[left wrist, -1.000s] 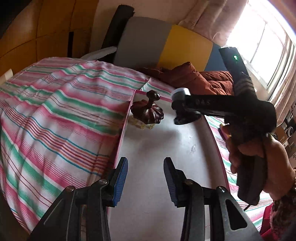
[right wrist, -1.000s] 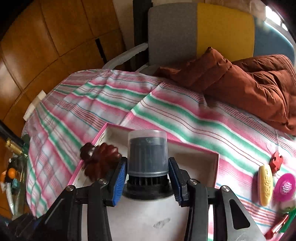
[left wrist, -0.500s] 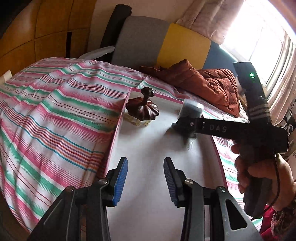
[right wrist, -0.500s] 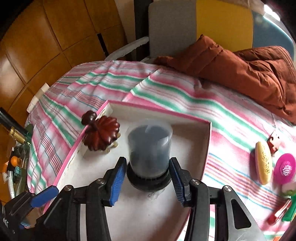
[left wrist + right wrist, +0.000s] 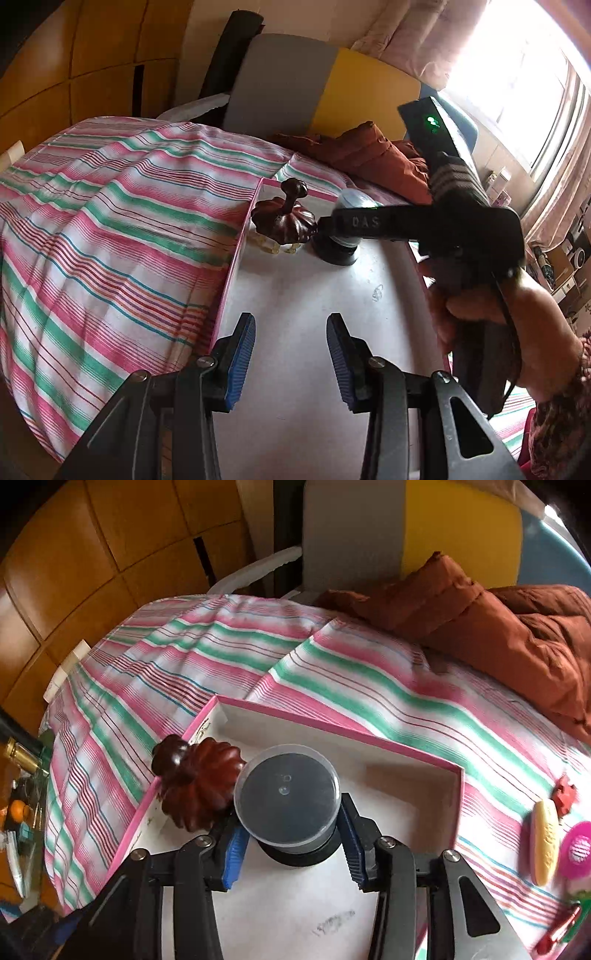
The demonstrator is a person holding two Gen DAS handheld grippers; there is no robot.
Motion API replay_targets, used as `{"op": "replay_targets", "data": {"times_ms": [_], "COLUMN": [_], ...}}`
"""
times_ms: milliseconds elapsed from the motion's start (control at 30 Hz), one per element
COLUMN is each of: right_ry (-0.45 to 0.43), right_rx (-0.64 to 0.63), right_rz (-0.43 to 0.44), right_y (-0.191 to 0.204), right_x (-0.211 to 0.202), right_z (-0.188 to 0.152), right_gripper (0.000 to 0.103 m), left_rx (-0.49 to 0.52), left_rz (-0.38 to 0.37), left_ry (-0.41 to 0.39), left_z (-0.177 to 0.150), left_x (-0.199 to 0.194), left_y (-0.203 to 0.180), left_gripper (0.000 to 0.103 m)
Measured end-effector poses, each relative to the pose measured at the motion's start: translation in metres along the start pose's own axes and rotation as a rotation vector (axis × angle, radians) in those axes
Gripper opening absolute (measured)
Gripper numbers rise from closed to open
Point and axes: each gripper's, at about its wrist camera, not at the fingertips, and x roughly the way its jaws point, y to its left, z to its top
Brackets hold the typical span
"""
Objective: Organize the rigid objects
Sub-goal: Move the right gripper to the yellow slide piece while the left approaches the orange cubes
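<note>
A pink-rimmed white box (image 5: 406, 751) lies on the striped bedspread. In it stands a dark red pumpkin-shaped wooden piece (image 5: 197, 784), near the far left corner; it also shows in the left wrist view (image 5: 284, 221). My right gripper (image 5: 291, 843) is shut on a grey cylinder with a clear cap and black base (image 5: 288, 797), whose base rests on the box floor right beside the pumpkin. In the left wrist view the cylinder (image 5: 338, 247) sits under the right gripper's arm. My left gripper (image 5: 291, 358) is open and empty over the near part of the box (image 5: 231, 277).
A rust-brown quilt (image 5: 498, 627) lies at the back right of the bed. Small items lie right of the box: a yellow oval piece (image 5: 545, 843), a red toy (image 5: 563, 794), a pink round brush (image 5: 576, 849). A grey and yellow chair back (image 5: 317, 88) stands behind.
My right gripper has carried the cylinder left and down, setting its base on the box floor beside the pumpkin piece. My left gripper has stayed open in place.
</note>
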Motion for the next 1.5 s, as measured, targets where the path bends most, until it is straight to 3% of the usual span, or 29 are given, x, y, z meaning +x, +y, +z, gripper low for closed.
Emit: {"op": "replay_targets", "data": {"times_ms": [100,233,433,567,833,1200,1367,1500], "right_ry": [-0.017,-0.106,-0.119,-0.063,-0.024,-0.065,-0.127,-0.051], "right_rx": [0.023,0.090,0.187,0.242,0.335,0.539,0.629,0.650], "right_rz": [-0.003,0.047,0.036,0.003,-0.165,-0.388,-0.218,-0.071], "right_y": [-0.006,-0.030,-0.073,-0.103,-0.176,-0.305,-0.324,-0.315], "right_x": [-0.013,-0.054,-0.106,-0.128,-0.175,-0.223,-0.220,-0.196], "right_z": [-0.006,-0.029,-0.080,-0.114,-0.182,-0.212,-0.226,-0.231], "right_gripper": [0.064,0.071,0.072,0.072,0.072,0.077,0.077,0.077], "left_rx": [-0.003,-0.003,0.030,0.071,0.179,0.292,0.340,0.355], "left_rz": [-0.004,0.003,-0.023,-0.111,-0.231,-0.297,-0.286,-0.275], "left_ry": [-0.003,0.005,0.017,0.010,0.038,0.087,0.096,0.116], "left_z": [0.000,-0.003,-0.011,-0.018,-0.046,-0.069,-0.080,-0.086], "left_x": [0.000,0.001,0.000,-0.006,-0.019,-0.027,-0.028,-0.024], "left_y": [0.000,-0.001,-0.015,-0.032,-0.082,-0.146,-0.165,-0.173], "left_gripper": [0.040,0.040,0.040,0.040,0.040,0.040,0.040,0.040]}}
